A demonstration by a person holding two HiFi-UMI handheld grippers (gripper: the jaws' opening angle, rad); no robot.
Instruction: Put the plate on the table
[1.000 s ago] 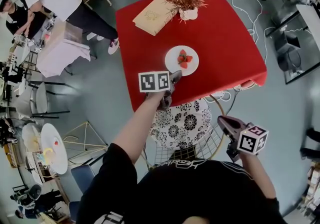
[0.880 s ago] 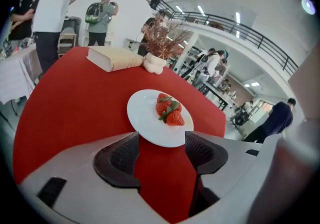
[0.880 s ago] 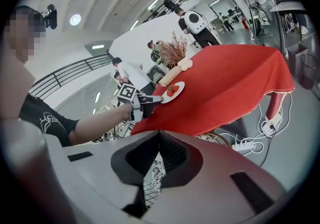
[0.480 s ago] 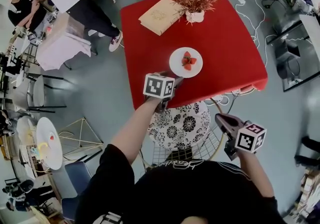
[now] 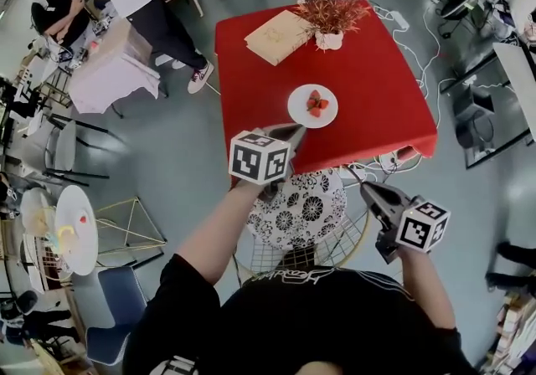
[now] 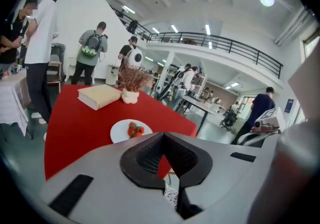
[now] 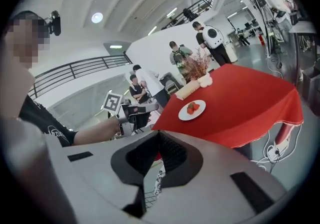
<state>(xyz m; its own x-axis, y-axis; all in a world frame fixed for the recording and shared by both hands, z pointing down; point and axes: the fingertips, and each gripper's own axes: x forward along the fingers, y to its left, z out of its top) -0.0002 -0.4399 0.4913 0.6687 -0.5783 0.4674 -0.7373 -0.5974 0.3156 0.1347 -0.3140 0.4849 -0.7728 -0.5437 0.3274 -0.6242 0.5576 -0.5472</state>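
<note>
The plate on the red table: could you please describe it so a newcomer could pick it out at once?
Look for the square red table. A tan book and a potted plant sit near its far edge; the plate lies alone closer to the middle. It is the only flat white dish there, holding red strawberries.

A black short-sleeved T-shirt (image 5: pixel 318 315) has perhaps white print near its collar. Beyond its left sleeve, the grey left hand-held gripper (image 5: pixel 291 130), jaws closing on nothing, carries a white cube (image 5: pixel 260 157) with black square markers. Beyond its right sleeve, the right hand-held gripper (image 5: pixel 368 189) matches, pads (image 7: pixel 172 155) dark and ribbed.
</note>
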